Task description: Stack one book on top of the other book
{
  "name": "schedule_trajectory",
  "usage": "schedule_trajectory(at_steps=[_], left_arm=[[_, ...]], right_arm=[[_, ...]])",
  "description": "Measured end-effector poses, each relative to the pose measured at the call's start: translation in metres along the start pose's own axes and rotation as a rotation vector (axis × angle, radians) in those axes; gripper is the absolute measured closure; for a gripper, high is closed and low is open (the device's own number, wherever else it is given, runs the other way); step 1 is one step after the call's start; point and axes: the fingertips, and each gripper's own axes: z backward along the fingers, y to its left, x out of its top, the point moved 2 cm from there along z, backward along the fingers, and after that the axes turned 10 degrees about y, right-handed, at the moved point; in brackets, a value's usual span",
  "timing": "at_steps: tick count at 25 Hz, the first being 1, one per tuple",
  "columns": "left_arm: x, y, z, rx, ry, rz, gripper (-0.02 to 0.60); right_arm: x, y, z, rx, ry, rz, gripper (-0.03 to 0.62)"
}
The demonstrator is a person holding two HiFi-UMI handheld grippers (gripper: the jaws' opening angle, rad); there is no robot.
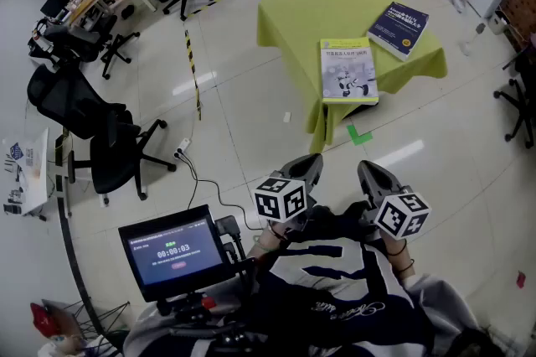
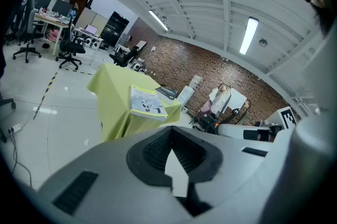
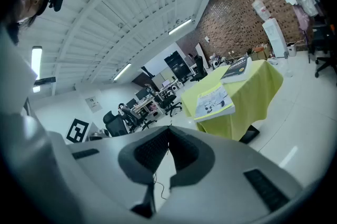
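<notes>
1. The left hand-held gripper (image 1: 306, 168) is held close in front of the person's chest. Its jaws are pressed together with nothing between them.
2. The right hand-held gripper (image 1: 373, 175) is just beside it at about the same height. Its jaws are also pressed together and empty.
3. Both point toward the desk (image 1: 310, 12), which is draped in a yellow-green cloth and stands well apart from them across the pale floor (image 1: 251, 121).
4. A light-covered book (image 1: 348, 69) lies flat at the near edge of the desk.
5. A dark blue book (image 1: 399, 29) lies flat farther back and to the right, near the desk's corner. It is close to the light-covered book, but neither rests on the other.
6. Black office chairs (image 1: 117, 150) stand to the left, and a small screen (image 1: 174, 250) sits low on the person's left.
</notes>
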Motion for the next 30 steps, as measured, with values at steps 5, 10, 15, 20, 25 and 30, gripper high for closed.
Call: schedule_trajectory(at_steps=[5,10,15,20,25,30], left_arm=[[0.000,-0.003,-0.002,-0.007,0.014,0.022,0.577],[0.011,0.018,-0.034,-0.010,0.040,0.057,0.577],[0.034,0.049,-0.070,0.027,0.056,0.102,0.577],[0.058,0.066,-0.095,0.079,0.055,0.158,0.575],[0.079,0.076,-0.129,0.114,0.085,0.195,0.575],[0.090,0.098,-0.169,0.162,0.129,0.217,0.575]], right_arm=[[0.004,-0.001,0.015,-0.027,-0.021,-0.019,0.597],[0.021,-0.031,-0.008,-0.038,-0.004,-0.033,0.597],[0.054,-0.071,-0.045,-0.027,0.024,-0.038,0.597],[0.083,-0.104,-0.074,-0.005,0.097,-0.017,0.597],[0.114,-0.153,-0.104,-0.009,0.145,-0.038,0.595],[0.127,-0.210,-0.145,0.012,0.213,-0.073,0.524]])
